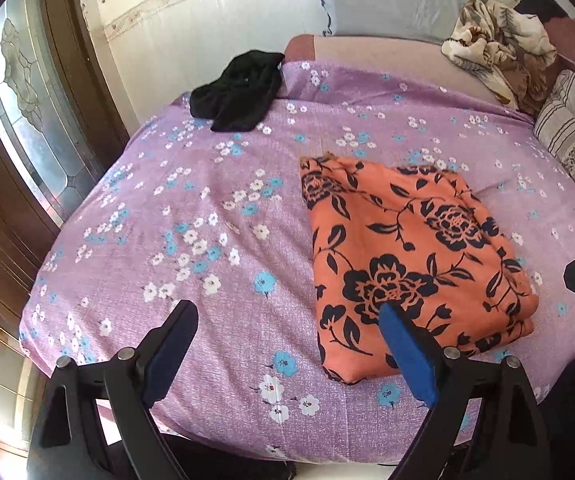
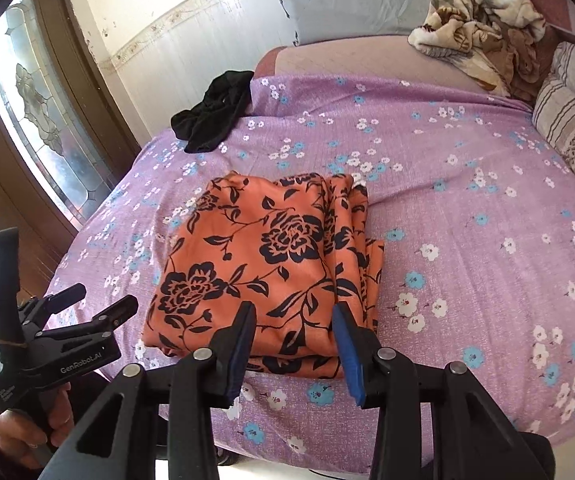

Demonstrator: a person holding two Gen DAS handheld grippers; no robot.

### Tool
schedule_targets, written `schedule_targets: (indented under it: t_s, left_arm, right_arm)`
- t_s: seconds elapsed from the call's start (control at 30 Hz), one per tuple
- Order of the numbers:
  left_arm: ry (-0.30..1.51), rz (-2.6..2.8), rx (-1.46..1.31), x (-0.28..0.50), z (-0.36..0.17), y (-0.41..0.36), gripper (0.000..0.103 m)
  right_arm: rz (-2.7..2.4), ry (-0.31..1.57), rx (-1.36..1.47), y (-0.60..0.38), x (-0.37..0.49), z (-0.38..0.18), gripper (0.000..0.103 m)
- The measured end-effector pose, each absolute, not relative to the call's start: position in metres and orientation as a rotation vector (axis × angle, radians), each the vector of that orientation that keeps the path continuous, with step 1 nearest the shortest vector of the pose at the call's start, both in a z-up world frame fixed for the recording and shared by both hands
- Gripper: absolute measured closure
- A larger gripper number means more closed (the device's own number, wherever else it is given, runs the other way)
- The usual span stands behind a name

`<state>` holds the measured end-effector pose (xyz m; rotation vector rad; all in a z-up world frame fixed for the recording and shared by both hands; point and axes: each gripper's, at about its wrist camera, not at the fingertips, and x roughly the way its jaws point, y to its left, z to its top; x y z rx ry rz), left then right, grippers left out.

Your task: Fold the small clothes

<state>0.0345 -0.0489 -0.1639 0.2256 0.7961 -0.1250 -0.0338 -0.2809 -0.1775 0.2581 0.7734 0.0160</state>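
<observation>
Blue-padded jaws of the left gripper (image 1: 289,322) are standing wide apart and empty, while the right gripper (image 2: 293,326) is hanging half-spread above the folded orange floral garment (image 2: 265,268), gripping nothing. That smooth, squared-off garment is lying on the lilac flowered bedsheet (image 1: 191,216), a crumpled black cloth (image 1: 237,90) far beyond it. Only the right view is showing the hand (image 2: 23,432) holding the left tool.

matt cloth garment (image 2: 263,264), woven cotton-like bedsheet (image 2: 467,208)

Black tongs (image 2: 293,344), blue pads (image 2: 347,356), silver screws, white "GenRobot.AI" lettering
</observation>
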Motion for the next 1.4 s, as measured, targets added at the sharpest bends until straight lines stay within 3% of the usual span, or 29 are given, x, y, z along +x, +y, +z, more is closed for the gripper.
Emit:
schedule_targets:
  t_s: [0.07, 0.7, 1.4]
  left_arm:
    - [0.749, -0.108, 0.231, 0.028, -0.145, -0.047, 0.011]
    - [0.512, -0.044, 0.214, -0.026, -0.031, -0.041, 0.009]
    - [0.470, -0.011, 0.175, -0.064, -0.002, -0.021, 0.009]
  right_arm:
    - [0.012, 0.733, 0.231, -0.278, -0.040, -0.162, 0.047]
    - [-0.014, 0.608, 0.095, -0.250, -0.084, -0.086, 0.047]
    - [-0.041, 0.552, 0.074, -0.236, -0.115, -0.057, 0.047]
